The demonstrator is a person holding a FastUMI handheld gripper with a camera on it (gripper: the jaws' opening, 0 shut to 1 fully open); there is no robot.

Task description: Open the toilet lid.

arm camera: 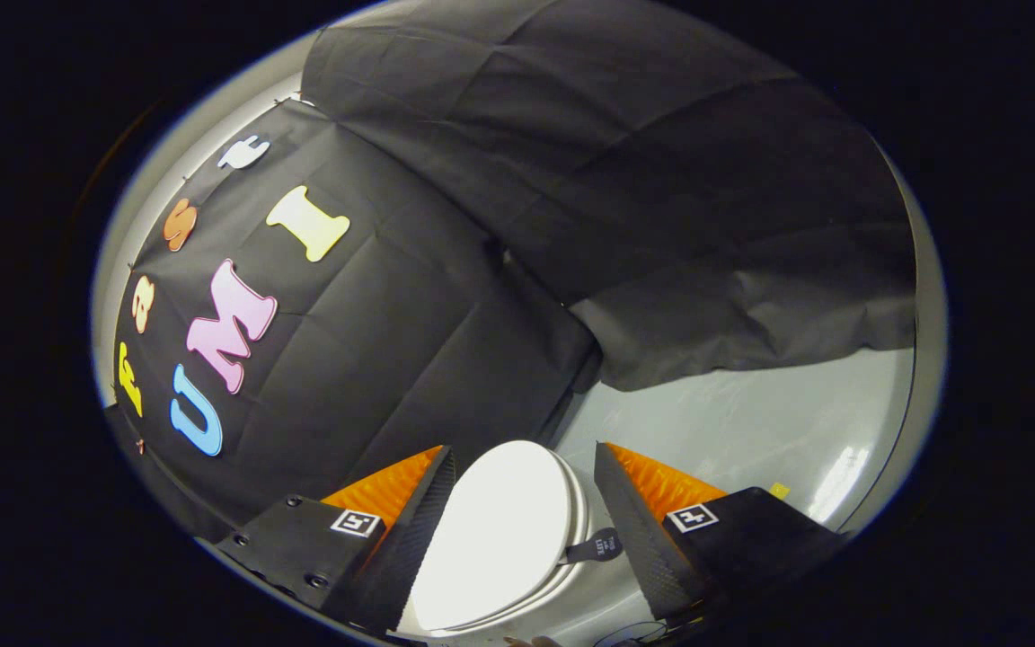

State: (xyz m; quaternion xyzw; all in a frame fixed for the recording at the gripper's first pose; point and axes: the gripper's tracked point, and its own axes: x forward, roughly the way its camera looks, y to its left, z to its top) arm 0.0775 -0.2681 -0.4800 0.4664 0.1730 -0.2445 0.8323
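Note:
A white toilet stands on the grey floor with its lid down flat over the seat. A small dark strap tab sticks out from the lid's rim on the side toward the right finger. My gripper hovers above the toilet, open, with the lid showing in the wide gap between the two fingers. Neither finger touches the lid or the tab. The view is tilted, so the toilet looks slanted.
Black cloth walls hang behind and beside the toilet, meeting in a corner just beyond it. Glossy grey floor stretches out past the right finger, with a small yellow mark on it.

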